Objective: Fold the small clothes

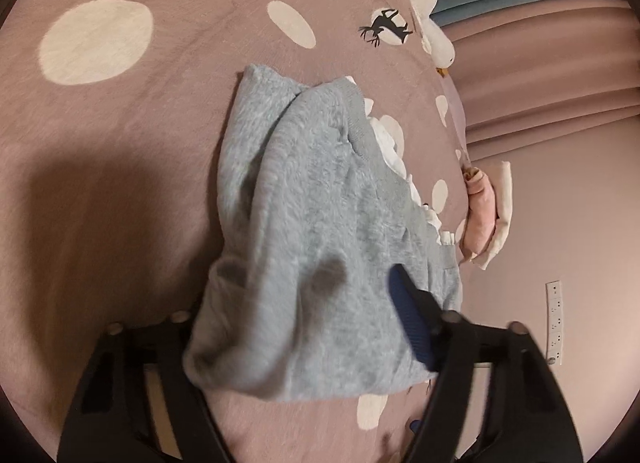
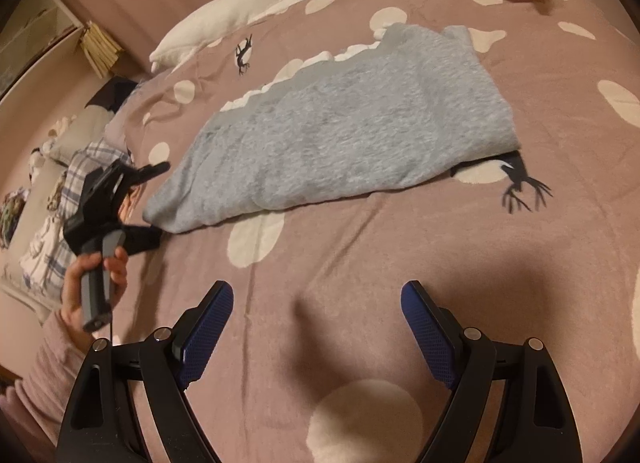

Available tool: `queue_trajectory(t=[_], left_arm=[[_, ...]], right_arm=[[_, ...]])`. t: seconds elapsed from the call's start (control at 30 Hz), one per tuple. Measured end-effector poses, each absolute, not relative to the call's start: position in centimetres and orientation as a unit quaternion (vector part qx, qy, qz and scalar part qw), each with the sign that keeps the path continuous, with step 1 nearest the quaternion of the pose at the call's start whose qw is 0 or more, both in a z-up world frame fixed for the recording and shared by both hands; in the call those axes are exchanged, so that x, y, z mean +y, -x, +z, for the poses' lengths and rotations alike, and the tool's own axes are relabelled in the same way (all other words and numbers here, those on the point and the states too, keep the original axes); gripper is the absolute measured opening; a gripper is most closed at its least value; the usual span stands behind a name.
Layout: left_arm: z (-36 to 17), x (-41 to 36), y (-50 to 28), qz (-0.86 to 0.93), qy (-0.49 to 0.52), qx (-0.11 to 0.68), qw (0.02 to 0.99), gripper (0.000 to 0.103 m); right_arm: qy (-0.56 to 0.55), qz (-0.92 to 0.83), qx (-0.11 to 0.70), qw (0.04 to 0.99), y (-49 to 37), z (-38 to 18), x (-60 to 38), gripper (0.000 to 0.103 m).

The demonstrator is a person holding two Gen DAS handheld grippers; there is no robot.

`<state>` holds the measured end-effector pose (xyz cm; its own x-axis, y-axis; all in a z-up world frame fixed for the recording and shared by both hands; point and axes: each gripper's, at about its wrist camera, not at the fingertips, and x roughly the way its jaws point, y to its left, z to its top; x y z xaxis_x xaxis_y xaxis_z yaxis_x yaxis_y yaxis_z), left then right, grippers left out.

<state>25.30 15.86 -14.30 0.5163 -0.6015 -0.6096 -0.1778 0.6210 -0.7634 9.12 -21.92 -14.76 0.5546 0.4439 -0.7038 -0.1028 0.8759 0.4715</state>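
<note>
With my left claw [image 2: 158, 199] closing around the near corner of the grey fleece garment [image 2: 340, 131] spread on the spotted bed [image 2: 360, 263], and my right claw [image 2: 316, 327] released beside that garment, I judge a fold is starting, needing a firm pinch first.

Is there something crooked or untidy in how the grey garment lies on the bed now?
Yes. The grey garment lies diagonally and folded unevenly: a white ruffled trim sticks out along one edge, and the corner near the left gripper is bunched. Nothing looks torn or spilled.
</note>
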Motion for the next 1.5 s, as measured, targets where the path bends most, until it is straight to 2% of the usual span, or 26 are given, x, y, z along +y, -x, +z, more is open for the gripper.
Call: queue_trajectory(t=[0.03, 0.1, 0.2, 0.4, 0.43, 0.5, 0.57, 0.6, 0.67, 0.73, 1.0, 1.2, 1.5], left_arm=[[-14.3, 15.7, -25.5, -0.136, 0.407, 0.476, 0.767, 0.057], [-14.6, 15.2, -26.0, -0.124, 0.387, 0.494, 0.769, 0.035], [-14.5, 15.1, -25.9, -0.103, 0.359, 0.503, 0.780, 0.019], [-12.6, 14.1, -25.4, -0.104, 0.279, 0.489, 0.820, 0.017], [-12.2, 13.8, -25.3, -0.107, 0.265, 0.485, 0.827, 0.017], [-11.1, 12.9, -25.2, -0.116, 0.234, 0.474, 0.841, 0.017], [-9.9, 12.1, -25.0, -0.124, 0.208, 0.461, 0.854, 0.017], [-9.6, 11.7, -25.0, -0.127, 0.200, 0.456, 0.858, 0.017], [-8.7, 10.8, -25.1, -0.134, 0.181, 0.446, 0.866, 0.017], [-8.2, 10.1, -25.2, -0.138, 0.167, 0.441, 0.871, 0.017], [-7.6, 8.5, -25.2, -0.145, 0.143, 0.436, 0.877, 0.017], [-6.8, 7.7, -24.6, -0.155, 0.134, 0.431, 0.879, 0.017], [-5.8, 5.9, -24.3, -0.167, 0.121, 0.422, 0.883, 0.017]], right_arm=[[-0.189, 0.161, 0.444, 0.861, -9.5, -14.7, -21.6, 0.086], [-0.182, 0.165, 0.441, 0.863, -10.5, -14.2, -20.9, 0.086], [-0.167, 0.175, 0.429, 0.870, -12.3, -13.2, -19.6, 0.086], [-0.149, 0.162, 0.433, 0.874, -16.9, -11.9, -17.0, 0.086], [-0.151, 0.164, 0.430, 0.875, -17.5, -11.7, -16.7, 0.082], [-0.146, 0.168, 0.429, 0.876, -18.8, -11.4, -15.9, 0.075], [-0.137, 0.167, 0.428, 0.878, -19.8, -11.2, -15.2, 0.058], [-0.130, 0.166, 0.431, 0.878, -20.4, -11.2, -14.8, 0.053], [-0.124, 0.160, 0.434, 0.878, -21.3, -11.3, -14.5, 0.038], [-0.117, 0.152, 0.438, 0.878, -21.9, -11.6, -14.2, 0.031], [-0.013, 0.149, 0.463, 0.874, -22.8, -13.4, -12.7, 0.031], [-0.034, 0.165, 0.461, 0.871, -21.6, -12.0, -13.5, 0.031], [-0.024, 0.173, 0.452, 0.875, -20.5, -13.5, -13.5, 0.031]])
